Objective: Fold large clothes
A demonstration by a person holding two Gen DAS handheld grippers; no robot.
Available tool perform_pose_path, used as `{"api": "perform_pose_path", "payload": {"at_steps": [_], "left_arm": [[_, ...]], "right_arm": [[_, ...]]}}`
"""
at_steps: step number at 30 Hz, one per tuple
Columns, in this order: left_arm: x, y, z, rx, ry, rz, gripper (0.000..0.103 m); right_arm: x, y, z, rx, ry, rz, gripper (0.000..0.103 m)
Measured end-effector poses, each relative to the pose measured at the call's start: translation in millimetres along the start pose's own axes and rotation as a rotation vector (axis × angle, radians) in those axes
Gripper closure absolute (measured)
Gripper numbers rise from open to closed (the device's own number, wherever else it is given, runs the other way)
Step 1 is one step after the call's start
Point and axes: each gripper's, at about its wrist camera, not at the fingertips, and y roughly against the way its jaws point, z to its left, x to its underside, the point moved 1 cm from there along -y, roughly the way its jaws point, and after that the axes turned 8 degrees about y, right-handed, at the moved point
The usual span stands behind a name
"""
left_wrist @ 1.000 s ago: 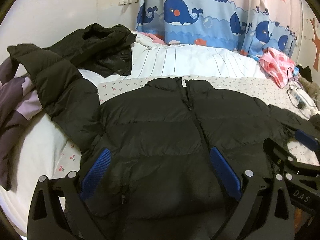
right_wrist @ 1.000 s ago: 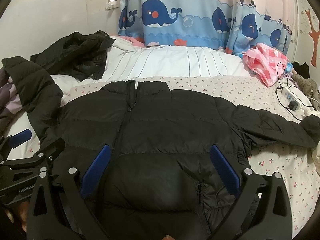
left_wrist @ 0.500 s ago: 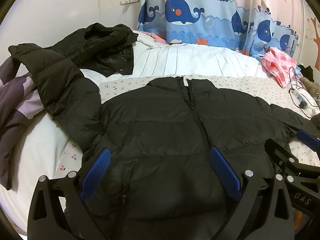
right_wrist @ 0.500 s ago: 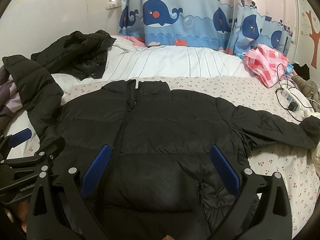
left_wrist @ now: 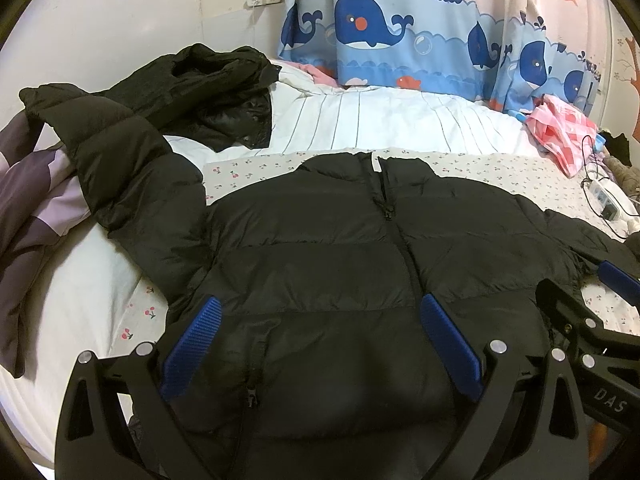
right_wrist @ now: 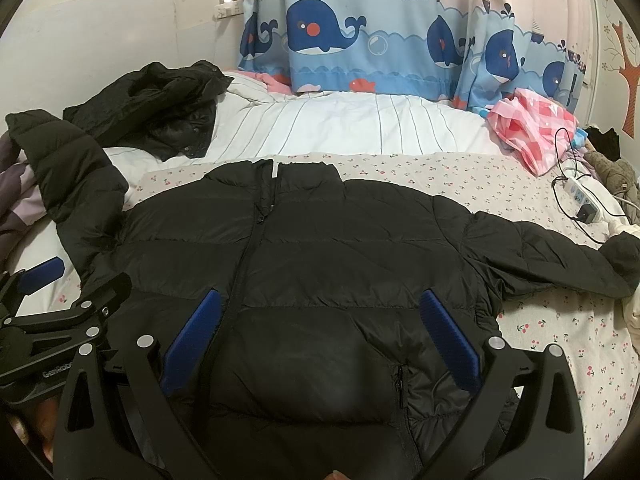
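A large black puffer jacket [left_wrist: 340,264] lies flat and zipped, front up, on the bed, collar away from me; it also shows in the right wrist view [right_wrist: 340,264]. Its left sleeve [left_wrist: 120,168] runs up to the far left; its right sleeve [right_wrist: 560,256] stretches out to the right. My left gripper [left_wrist: 320,348] is open and empty above the jacket's lower left half. My right gripper [right_wrist: 320,344] is open and empty above the lower right half. Each gripper shows at the edge of the other's view.
A second black coat [left_wrist: 208,92] is heaped at the back left on a white striped quilt [left_wrist: 380,124]. A pink checked cloth [right_wrist: 532,128] and a power strip with cable [right_wrist: 580,196] lie at the right. A purple garment [left_wrist: 28,208] hangs at the left. Whale curtains [left_wrist: 400,28] behind.
Both views have shifted slightly, the jacket sitting a little lower and more centred. Both grippers stay open; the jacket has not moved.
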Motion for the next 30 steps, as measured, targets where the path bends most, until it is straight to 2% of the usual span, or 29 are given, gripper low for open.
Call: {"api": "perform_pose_path", "payload": {"at_steps": [15,19,23,27,30], "left_arm": [[-1,-1,3,0.012,0.009,0.0,0.007],[-2,3,2,0.037,0.02,-0.016,0.007],[-4,11,0,0.087,0.034,-0.047,0.007],[-5,16,-5,0.114,0.027,-0.082,0.007],[-5,14,-10,0.109,-0.002,-0.07,0.007]], "right_arm": [[-2,1,1,-0.003,0.001,-0.005,0.007],[-9,14,-2,-0.002,-0.014,-0.034,0.007],[-15,21,-22,0.001,-0.044,-0.049,0.007],[-10,4,-49,0.016,-0.044,0.05,0.007],[5,-12,-68,0.078,-0.003,0.131,0.007]]}}
